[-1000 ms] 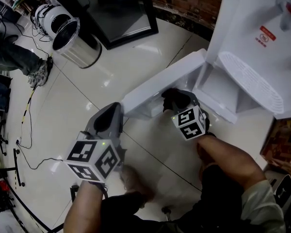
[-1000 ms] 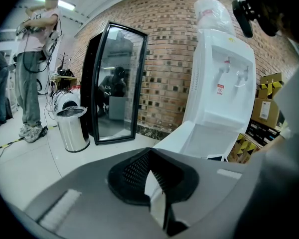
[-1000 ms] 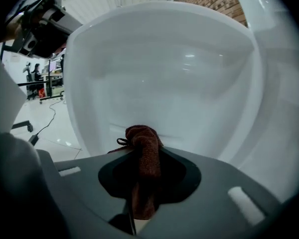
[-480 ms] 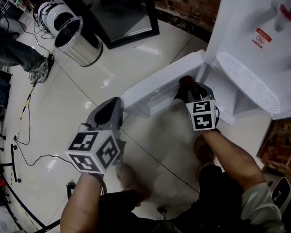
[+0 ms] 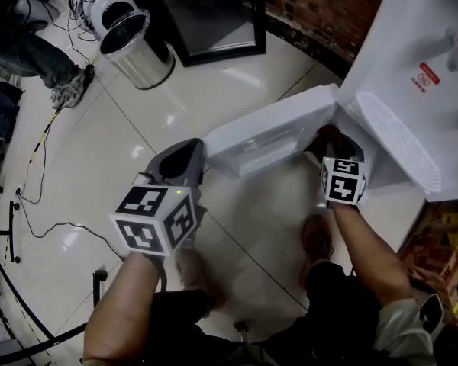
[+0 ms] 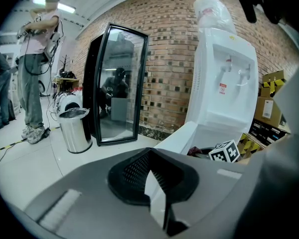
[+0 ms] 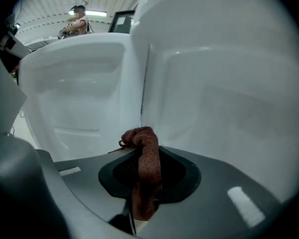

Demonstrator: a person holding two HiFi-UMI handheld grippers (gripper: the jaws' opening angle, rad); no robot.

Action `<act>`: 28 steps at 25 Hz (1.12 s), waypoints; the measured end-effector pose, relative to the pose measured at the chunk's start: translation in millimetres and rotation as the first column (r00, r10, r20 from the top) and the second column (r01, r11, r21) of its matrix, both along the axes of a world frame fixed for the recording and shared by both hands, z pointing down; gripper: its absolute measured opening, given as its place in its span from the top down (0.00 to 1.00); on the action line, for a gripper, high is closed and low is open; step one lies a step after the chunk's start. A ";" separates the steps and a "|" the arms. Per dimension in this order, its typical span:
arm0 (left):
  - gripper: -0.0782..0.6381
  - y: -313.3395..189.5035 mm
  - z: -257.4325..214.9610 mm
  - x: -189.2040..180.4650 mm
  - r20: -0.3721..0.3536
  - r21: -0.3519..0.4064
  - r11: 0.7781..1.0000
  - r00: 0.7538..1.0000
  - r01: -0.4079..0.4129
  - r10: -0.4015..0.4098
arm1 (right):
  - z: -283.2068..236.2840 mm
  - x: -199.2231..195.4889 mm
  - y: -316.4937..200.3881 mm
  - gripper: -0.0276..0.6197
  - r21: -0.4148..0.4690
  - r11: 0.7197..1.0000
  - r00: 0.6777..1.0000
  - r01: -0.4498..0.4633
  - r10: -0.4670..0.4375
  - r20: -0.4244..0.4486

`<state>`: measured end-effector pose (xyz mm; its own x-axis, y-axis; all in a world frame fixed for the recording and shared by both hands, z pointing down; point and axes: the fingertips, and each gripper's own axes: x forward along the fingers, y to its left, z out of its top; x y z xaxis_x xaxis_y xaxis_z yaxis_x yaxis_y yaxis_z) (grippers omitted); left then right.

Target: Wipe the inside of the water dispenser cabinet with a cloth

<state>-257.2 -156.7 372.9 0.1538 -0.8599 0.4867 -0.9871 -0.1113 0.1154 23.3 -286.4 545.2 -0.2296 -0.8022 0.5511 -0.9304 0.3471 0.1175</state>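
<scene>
1. the right gripper (image 7: 145, 180) has its jaws a little way apart. they squeeze a thin fold of the cloth (image 7: 148, 156).
2. the left gripper (image 6: 157, 195) has its jaws shut tight, with nothing in them. it hangs over the floor (image 5: 175, 105), apart from the open door (image 5: 267, 132).
3. the cloth is at the mouth of the cabinet (image 7: 214, 108), low down in the water dispenser (image 5: 420, 59). it is near the corner where the door meets the white inside wall. i cannot tell if it touches the wall yet.
4. what could go wrong, i think:
   - only a small lump of cloth pokes out past the jaws, so the hard jaws might rub the wall and not the cloth.
   - the jaws pinch only a thin bit, so a hard rub could pull the cloth out and drop it.
   - nothing holds the door, so a bump from the arm could swing it in the way.
5. the cloth is reddish brown and looks rough and woven. it is all bunched up, not spread flat. its top curls over above the jaws, with a little loose loop on one side. a lump like that would wipe only a small patch at a time.
</scene>
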 end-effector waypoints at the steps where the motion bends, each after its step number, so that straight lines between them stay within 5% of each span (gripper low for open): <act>1: 0.89 0.2 -0.2 0.0 -0.001 0.001 1.000 1.000 0.000 0.000 | 1.6 3.1 -2.2 0.82 -0.002 1.000 1.000 -0.006 0.006 0.007; 8: 0.89 -1.8 -1.7 -3.6 0.000 0.003 1.000 1.000 0.004 -0.004 | 2.0 -8.9 6.4 0.82 -0.007 0.999 0.999 0.038 -0.038 0.018; 13: 0.89 -2.0 -0.8 -3.2 0.000 0.000 1.000 1.000 0.004 -0.004 | 8.1 -61.5 39.7 0.82 -0.040 0.971 0.972 0.234 -0.233 0.024; 15: 0.89 -2.2 -0.8 -2.7 -0.001 0.001 1.000 1.000 0.001 -0.001 | 5.8 -103.4 68.3 0.82 -0.032 0.914 0.914 0.405 -0.403 0.051; 16: 0.89 -2.4 -0.8 -2.5 -0.002 0.002 1.000 1.000 0.000 0.000 | 5.0 -126.4 87.1 0.82 -0.032 0.863 0.863 0.504 -0.501 0.072; 21: 0.89 -2.5 -0.7 -2.2 -0.006 0.005 1.000 1.000 -0.003 0.003 | 7.4 -212.3 185.9 0.82 -0.016 0.516 0.516 0.857 -0.854 0.070; 23: 0.89 -1.7 -0.6 -1.6 -0.008 0.006 1.000 1.000 -0.004 0.004 | 18.0 -230.1 209.3 0.82 -0.029 0.413 0.414 0.910 -0.910 0.024; 25: 0.89 -0.5 -0.9 -1.0 -0.009 0.006 1.000 1.000 -0.006 0.006 | 31.3 -242.9 215.7 0.83 -0.051 0.373 0.372 0.927 -0.928 -0.021; 28: 0.89 1.2 -1.9 -0.6 -0.013 0.007 1.000 1.000 -0.012 0.012 | 42.3 -251.9 194.2 0.83 -0.062 0.439 0.435 0.897 -0.898 -0.062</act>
